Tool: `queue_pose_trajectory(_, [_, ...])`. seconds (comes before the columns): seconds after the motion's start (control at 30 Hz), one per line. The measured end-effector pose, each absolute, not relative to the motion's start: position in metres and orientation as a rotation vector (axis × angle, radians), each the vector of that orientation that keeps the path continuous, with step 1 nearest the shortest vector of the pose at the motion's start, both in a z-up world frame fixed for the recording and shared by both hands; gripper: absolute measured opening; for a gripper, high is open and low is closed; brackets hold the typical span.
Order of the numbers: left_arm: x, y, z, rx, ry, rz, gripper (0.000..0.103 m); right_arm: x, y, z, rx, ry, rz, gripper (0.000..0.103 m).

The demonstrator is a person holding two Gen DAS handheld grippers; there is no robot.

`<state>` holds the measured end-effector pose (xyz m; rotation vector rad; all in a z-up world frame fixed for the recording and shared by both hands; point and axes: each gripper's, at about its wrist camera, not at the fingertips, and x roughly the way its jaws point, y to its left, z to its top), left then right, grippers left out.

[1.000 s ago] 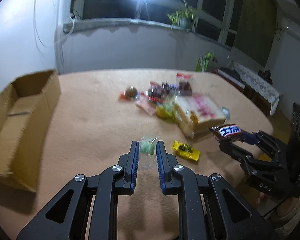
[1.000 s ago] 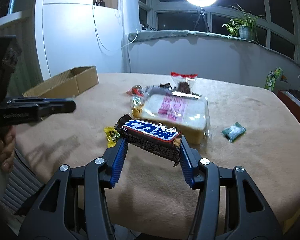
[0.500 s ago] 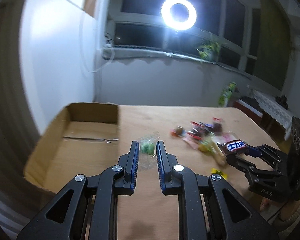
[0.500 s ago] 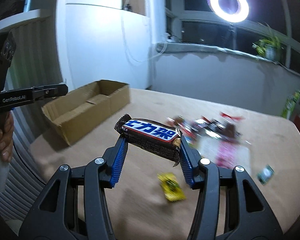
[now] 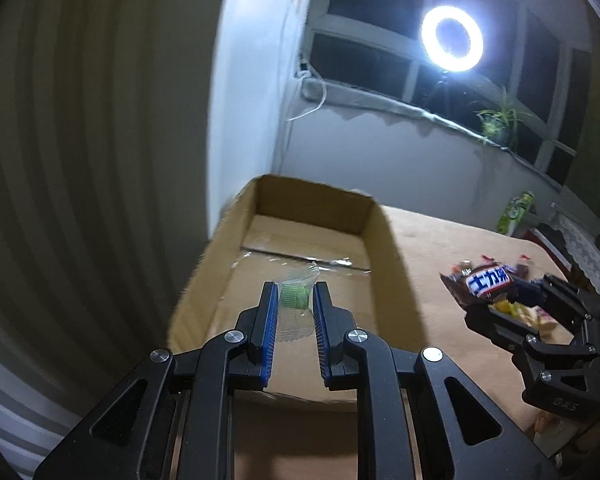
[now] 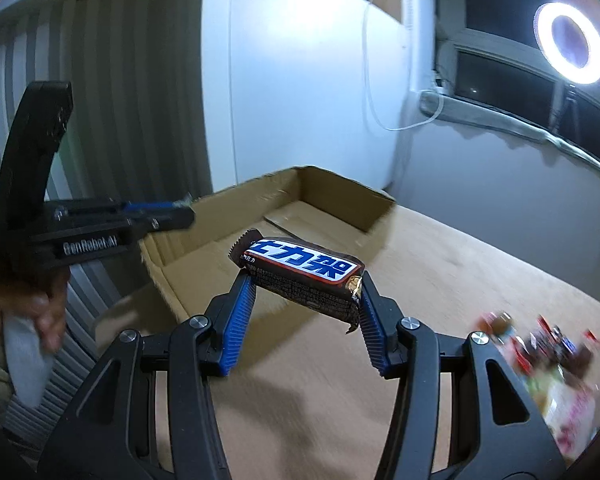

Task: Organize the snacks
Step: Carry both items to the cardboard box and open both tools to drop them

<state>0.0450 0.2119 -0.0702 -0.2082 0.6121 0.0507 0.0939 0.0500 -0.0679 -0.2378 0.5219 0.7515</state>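
My left gripper (image 5: pixel 295 294) is shut on a small clear packet with a green candy (image 5: pixel 296 295) and holds it over the near end of the open cardboard box (image 5: pixel 374 210). My right gripper (image 6: pixel 305 280) is shut on a brown chocolate bar with a blue and white label (image 6: pixel 300 276), held in the air just right of the box (image 6: pixel 340 204). The right gripper also shows in the left wrist view (image 5: pixel 496 292) with the bar (image 5: pixel 486 282). The left gripper shows in the right wrist view (image 6: pixel 180 216) at the box's left rim.
The box floor holds nothing but a strip of tape (image 5: pixel 300 258). A blurred pile of snack packets (image 6: pixel 540 344) lies on the tan tablecloth (image 6: pixel 440 280) to the right. A wall stands behind the box, and a ring light (image 5: pixel 452 38) shines by the window.
Both grippers have swung left from the snack pile to the box, each still holding its snack. The left one now sits over the box's near end.
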Motion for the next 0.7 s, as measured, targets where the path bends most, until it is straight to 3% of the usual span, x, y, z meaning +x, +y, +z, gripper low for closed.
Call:
queue_pose_trajectory(0.2, [0.064, 0.216, -0.082, -0.215, 0.644, 0.06, 0.02, 0.124, 0.1, -0.072, -0.327, 0.578, 0.79, 0.056])
queue_pose_trajectory(0.23, [0.064, 0.216, -0.083, -0.217, 0.646, 0.078, 0.026, 0.125, 0.105, -0.074, -0.346, 0.576, 0.784, 0.059])
queue_pose_trajectory(0.27, [0.063, 0.217, -0.084, -0.229, 0.644, 0.094, 0.048, 0.125, 0.105, -0.075, -0.349, 0.563, 0.78, 0.063])
queue_pose_trajectory(0.3, [0.059, 0.219, -0.084, -0.241, 0.637, 0.1, 0.071, 0.122, 0.1, -0.075, -0.342, 0.551, 0.779, 0.073])
queue_pose_trajectory(0.33, [0.054, 0.22, -0.083, -0.262, 0.616, 0.111, 0.075, 0.118, 0.094, -0.075, -0.33, 0.535, 0.775, 0.083])
queue_pose_trajectory(0.7, [0.03, 0.231, -0.074, -0.299, 0.577, 0.137, 0.076, 0.09, 0.044, -0.07, -0.244, 0.523, 0.692, 0.086])
